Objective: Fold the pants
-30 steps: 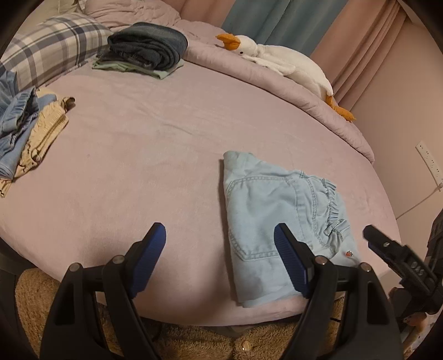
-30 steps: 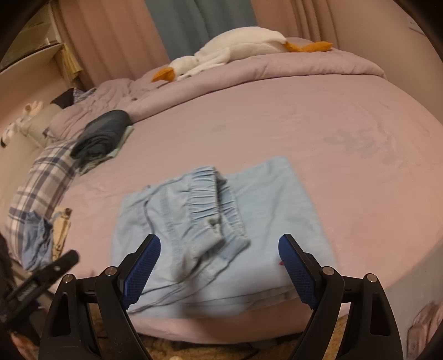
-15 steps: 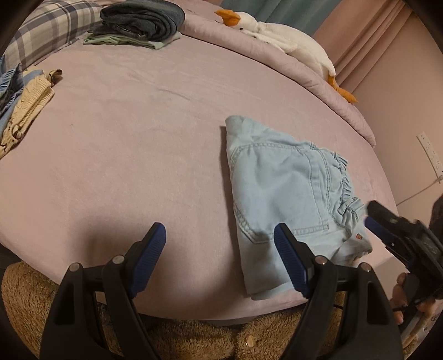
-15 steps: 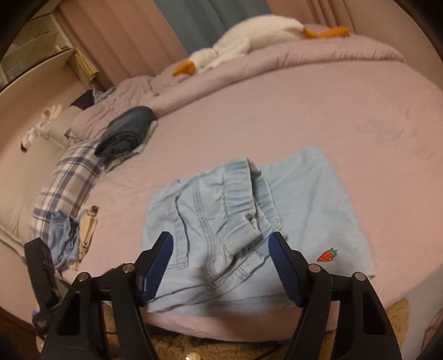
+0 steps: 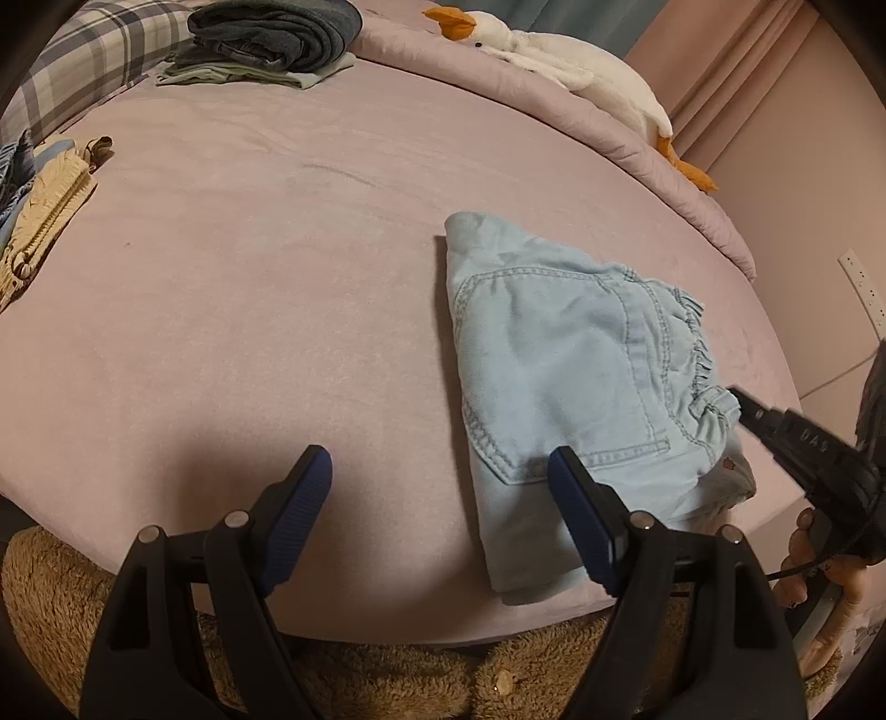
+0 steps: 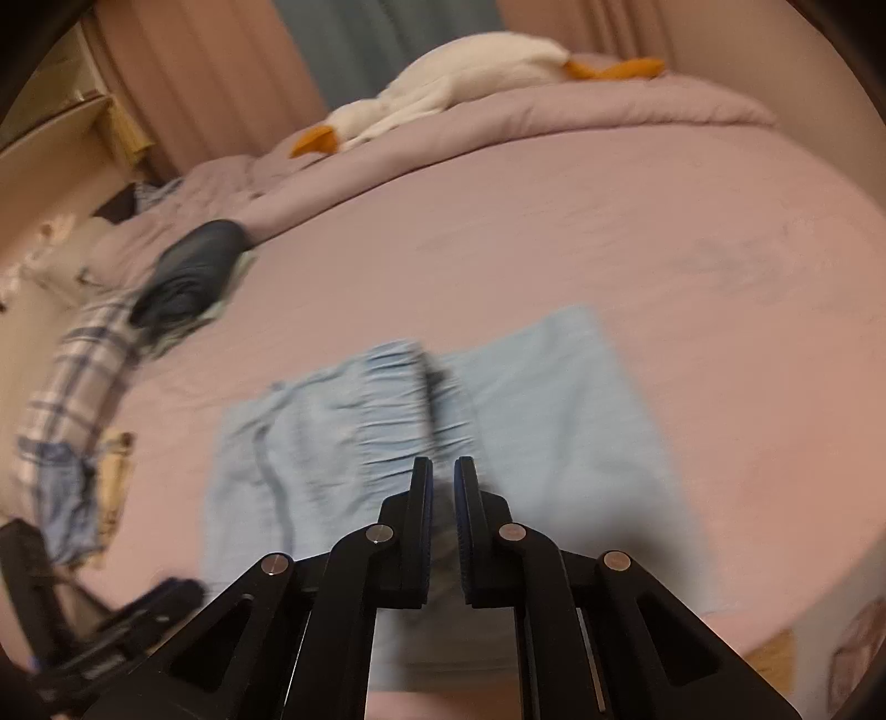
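Note:
Light blue denim pants (image 5: 565, 376) lie folded on the pink bed (image 5: 249, 277), near its front right edge. My left gripper (image 5: 437, 493) is open and empty, its right finger over the pants' near left edge. My right gripper (image 6: 441, 476) has its jaws nearly closed at the pants' (image 6: 554, 421) gathered waistband; the view is blurred and I cannot see cloth between the pads. In the left wrist view the right gripper's tip (image 5: 742, 401) touches the waistband ruffle.
A dark folded stack (image 5: 271, 39) and a plaid pillow (image 5: 94, 55) lie at the bed's far left. A goose plush (image 5: 559, 61) lies along the rolled duvet. Beige and blue clothes (image 5: 44, 210) sit at the left edge. A brown rug (image 5: 387, 675) lies below.
My right gripper's jaws have gone from wide open to nearly closed and moved in to the waistband. My left gripper has moved closer to the bed and stays open.

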`<state>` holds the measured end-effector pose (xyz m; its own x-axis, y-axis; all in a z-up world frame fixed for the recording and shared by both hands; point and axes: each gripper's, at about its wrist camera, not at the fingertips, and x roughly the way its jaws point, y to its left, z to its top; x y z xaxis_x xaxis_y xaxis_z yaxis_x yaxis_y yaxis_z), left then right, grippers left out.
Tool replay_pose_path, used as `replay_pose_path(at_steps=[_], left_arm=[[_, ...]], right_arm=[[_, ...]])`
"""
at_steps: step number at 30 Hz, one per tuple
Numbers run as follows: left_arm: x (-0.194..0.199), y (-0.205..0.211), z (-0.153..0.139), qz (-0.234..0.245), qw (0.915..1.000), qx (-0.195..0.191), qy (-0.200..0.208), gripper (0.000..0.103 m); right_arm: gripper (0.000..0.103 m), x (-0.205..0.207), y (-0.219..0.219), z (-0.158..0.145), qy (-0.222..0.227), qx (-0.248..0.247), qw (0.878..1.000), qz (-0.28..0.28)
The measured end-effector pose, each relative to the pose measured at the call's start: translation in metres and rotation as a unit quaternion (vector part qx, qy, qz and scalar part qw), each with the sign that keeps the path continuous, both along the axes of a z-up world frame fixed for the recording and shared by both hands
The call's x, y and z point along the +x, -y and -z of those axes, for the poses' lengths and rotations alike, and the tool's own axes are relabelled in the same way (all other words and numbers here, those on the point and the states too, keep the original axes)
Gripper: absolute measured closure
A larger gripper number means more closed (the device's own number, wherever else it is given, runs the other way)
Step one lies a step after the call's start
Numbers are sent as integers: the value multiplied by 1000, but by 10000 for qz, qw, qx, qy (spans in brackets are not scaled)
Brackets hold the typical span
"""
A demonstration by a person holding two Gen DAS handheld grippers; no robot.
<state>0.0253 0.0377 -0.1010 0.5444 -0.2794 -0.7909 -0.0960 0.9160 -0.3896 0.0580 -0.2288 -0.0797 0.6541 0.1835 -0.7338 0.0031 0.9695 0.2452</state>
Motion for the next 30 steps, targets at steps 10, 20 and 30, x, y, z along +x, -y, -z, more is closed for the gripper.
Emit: replay_pose_path(at_steps=[10,20,30], left_arm=[[3,-2,2,-29,10000,-11,-4,23],[4,-6,3,-51,10000,-35,-13,23],[12,1,-11,0,9999,6,141,23]], right_arm=[[29,-6,32,-2,-162,945,9953,127],[44,19,-14,35,-644,698,9930,-708],[77,-10,1,-21,167,1258,9879,-887]])
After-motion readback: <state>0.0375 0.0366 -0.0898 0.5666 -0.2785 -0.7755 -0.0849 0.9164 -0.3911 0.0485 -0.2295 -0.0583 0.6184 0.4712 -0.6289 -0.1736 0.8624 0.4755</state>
